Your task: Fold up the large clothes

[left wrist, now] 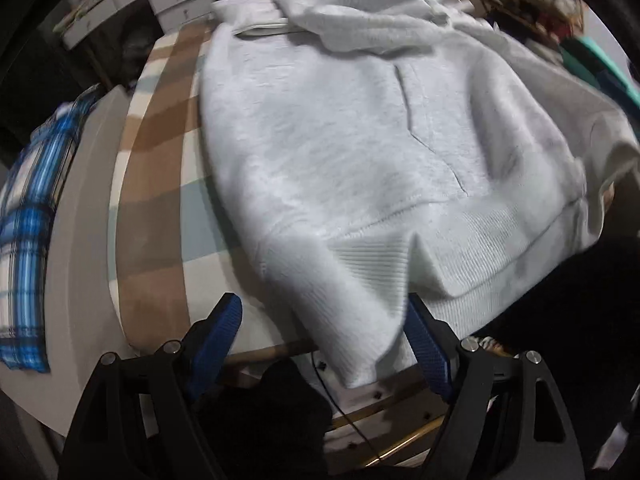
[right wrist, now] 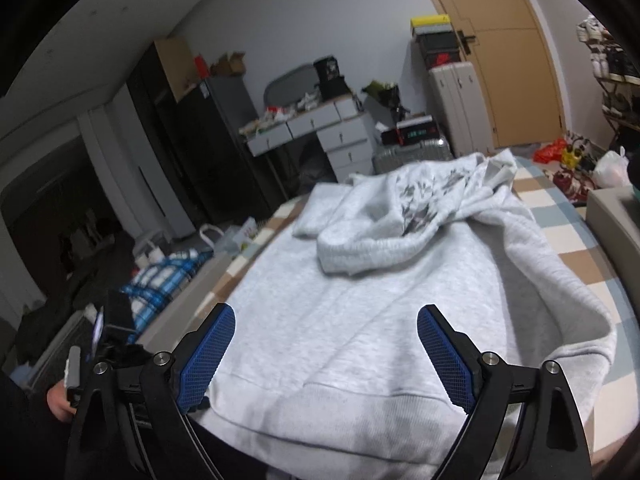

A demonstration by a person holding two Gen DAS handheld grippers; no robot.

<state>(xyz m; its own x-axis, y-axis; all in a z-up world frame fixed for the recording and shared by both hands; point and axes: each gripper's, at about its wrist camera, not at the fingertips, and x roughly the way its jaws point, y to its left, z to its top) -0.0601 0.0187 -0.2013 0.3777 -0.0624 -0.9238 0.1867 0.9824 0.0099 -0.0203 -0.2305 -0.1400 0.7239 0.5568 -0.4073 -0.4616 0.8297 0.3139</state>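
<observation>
A light grey hoodie (left wrist: 340, 140) lies spread on a bed with a checked brown, white and pale blue sheet (left wrist: 160, 160), its ribbed hem toward me. In the left wrist view my left gripper (left wrist: 324, 316) points steeply down with its jaws wide; a hem corner (left wrist: 352, 344) hangs over the bed edge between the blue pads, and the left pad stands clear of the cloth. From the right wrist the hoodie (right wrist: 360, 300) runs away from me, with bunched cloth bearing a dark print (right wrist: 424, 200) at its far end. My right gripper (right wrist: 326, 316) hovers open over the hem, nothing between its pads.
A blue plaid cloth (left wrist: 28, 208) lies on the grey bed frame (left wrist: 84, 200) to the left. Beyond the bed stand a white drawer desk (right wrist: 320, 132), a suitcase (right wrist: 412, 156) and a wooden door (right wrist: 512, 60). A hand (right wrist: 60, 404) with a black device shows at lower left.
</observation>
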